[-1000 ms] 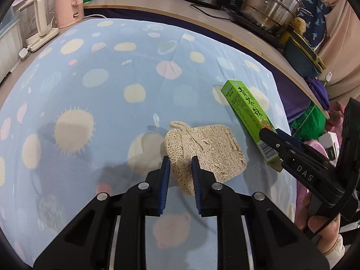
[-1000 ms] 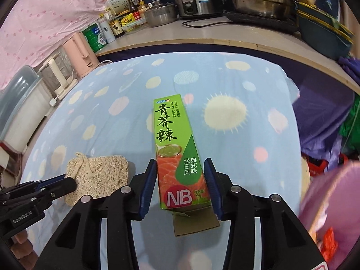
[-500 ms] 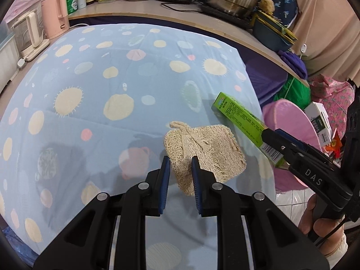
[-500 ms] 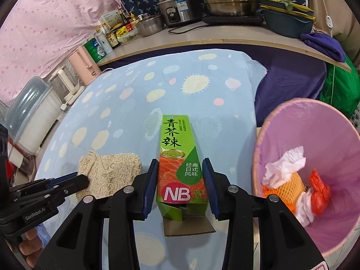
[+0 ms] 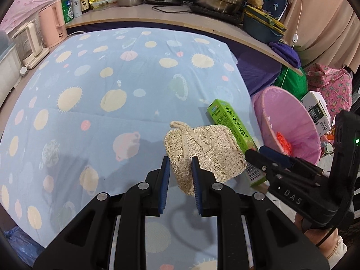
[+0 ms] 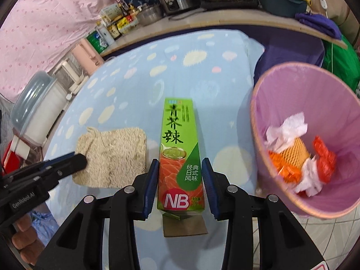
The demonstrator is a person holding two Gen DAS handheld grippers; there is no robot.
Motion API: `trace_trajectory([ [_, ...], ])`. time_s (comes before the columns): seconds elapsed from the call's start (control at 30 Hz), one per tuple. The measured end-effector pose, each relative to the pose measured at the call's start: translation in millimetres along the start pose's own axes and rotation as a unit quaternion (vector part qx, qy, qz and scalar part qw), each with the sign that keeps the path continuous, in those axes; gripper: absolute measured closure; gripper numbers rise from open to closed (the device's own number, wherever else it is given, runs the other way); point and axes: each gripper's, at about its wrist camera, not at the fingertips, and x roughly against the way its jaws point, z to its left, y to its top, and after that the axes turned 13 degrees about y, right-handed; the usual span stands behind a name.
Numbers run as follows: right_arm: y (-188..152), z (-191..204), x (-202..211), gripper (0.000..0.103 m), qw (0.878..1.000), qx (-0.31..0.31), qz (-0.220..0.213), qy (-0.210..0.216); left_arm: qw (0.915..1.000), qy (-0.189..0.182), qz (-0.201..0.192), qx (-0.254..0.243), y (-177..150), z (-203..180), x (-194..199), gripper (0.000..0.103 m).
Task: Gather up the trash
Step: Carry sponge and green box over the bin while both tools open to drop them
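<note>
My left gripper [image 5: 180, 159] is shut on the near corner of a beige woven loofah pad [image 5: 209, 148], which hangs above the blue spotted tablecloth [image 5: 112, 90]. My right gripper [image 6: 180, 164] is shut on the lower end of a long green wasabi box [image 6: 177, 148], whose bottom flap hangs open. The two items ride side by side, with the pad [image 6: 117, 150] left of the box [image 5: 229, 121]. To the right stands a pink-lined trash bin [image 6: 315, 94], past the table's edge, with tissue, an orange foam net and a red wrapper [image 6: 299, 153] inside.
A wooden counter [image 5: 202, 27] behind the table carries a rice cooker, steel pots, bottles and a pink kettle [image 5: 52, 28]. A purple cloth [image 5: 285, 52], a green bag [image 5: 292, 83] and a white carton [image 5: 317, 110] crowd around the bin. White floor tiles show below it.
Both grippers have carried the pad and the box rightwards to the table's right edge. The pink bin has come into view and now sits close beside the box.
</note>
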Motion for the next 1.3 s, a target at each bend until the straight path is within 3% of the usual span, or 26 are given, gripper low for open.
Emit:
trace_trajectory([
  [0.23, -16, 2, -25, 0.059, 1.0, 0.007, 0.027, -0.011, 0.9998, 0.011, 0.014, 0.008, -13, 9, -5, 0.084],
  [0.5, -16, 4, -22, 0.065, 0.999, 0.015, 0.023, -0.019, 0.9999, 0.01, 0.007, 0.008, -14, 8, 1, 0.084],
  [0.97, 11, 4, 53, 0.065, 0.997, 0.012, -0.074, -0.015, 0.9985, -0.016, -0.048, -0.022, 16, -27, 40, 0.084],
  [1.3, 22, -50, 124, 0.065, 0.987, -0.04, -0.146, -0.06, 0.9916, -0.05, -0.089, -0.079, 53, -102, 51, 0.084],
])
